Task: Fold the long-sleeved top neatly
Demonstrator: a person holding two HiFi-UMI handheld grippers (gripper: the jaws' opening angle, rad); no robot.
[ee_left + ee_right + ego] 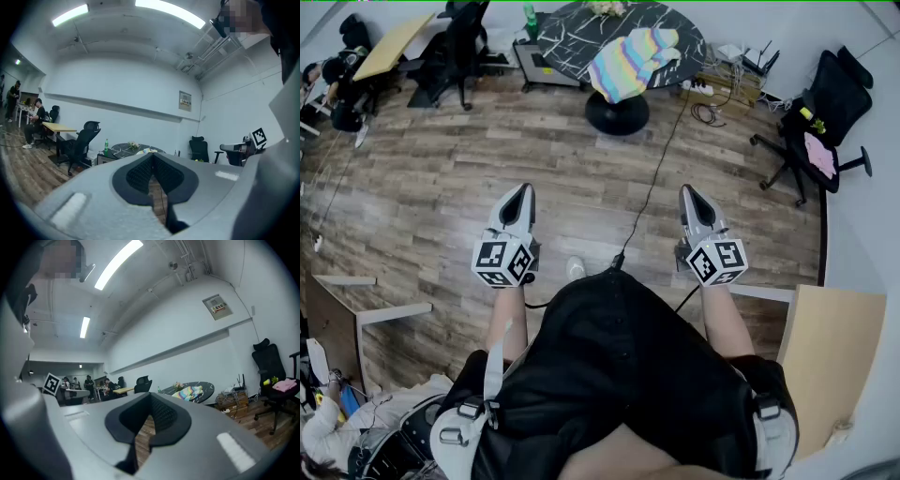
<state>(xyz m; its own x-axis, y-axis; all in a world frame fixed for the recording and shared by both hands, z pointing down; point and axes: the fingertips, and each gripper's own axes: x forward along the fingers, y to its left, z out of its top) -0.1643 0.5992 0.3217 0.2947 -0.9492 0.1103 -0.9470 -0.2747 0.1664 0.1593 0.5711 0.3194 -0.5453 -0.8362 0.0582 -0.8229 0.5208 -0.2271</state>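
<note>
Left gripper (523, 190) and right gripper (687, 192), both with jaws together on nothing, hang side by side above the floor (441, 187), well apart from the table (567, 37), where the top (633, 61) lies bunched at the near edge, perhaps overhanging it.

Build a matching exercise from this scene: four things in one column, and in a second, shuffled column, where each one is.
Things:
1. striped top
2. pink cloth
3. green bottle
4. left gripper

Places:
A. on the black office chair at the right
B. held over the wooden floor, jaws shut on nothing
C. lying on the round dark table
D. upright, just left of that table

Pairs: 1-C, 2-A, 3-D, 4-B.
</note>
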